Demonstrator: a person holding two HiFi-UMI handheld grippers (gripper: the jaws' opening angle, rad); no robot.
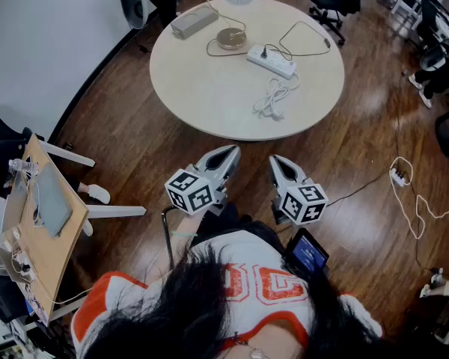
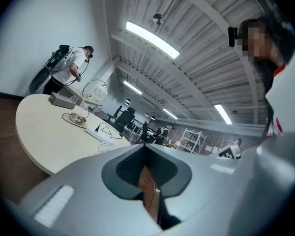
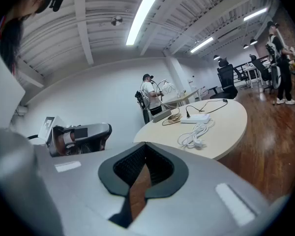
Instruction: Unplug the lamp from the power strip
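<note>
We hold the left hand-held gripper (image 1: 228, 152) and right hand-held gripper (image 1: 278, 163) closed, empty; the power strip (image 1: 272, 60) lies well ahead, nearer the right.

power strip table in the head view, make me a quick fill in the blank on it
1. The power strip lies on a table whose top is ___ in shape.
2. The plug in the power strip is ___.
3. The left tongs and right tongs are both ___, with nothing between them.
4. The coiled cable is ___.

Missing words: round; black; shut; white
</note>
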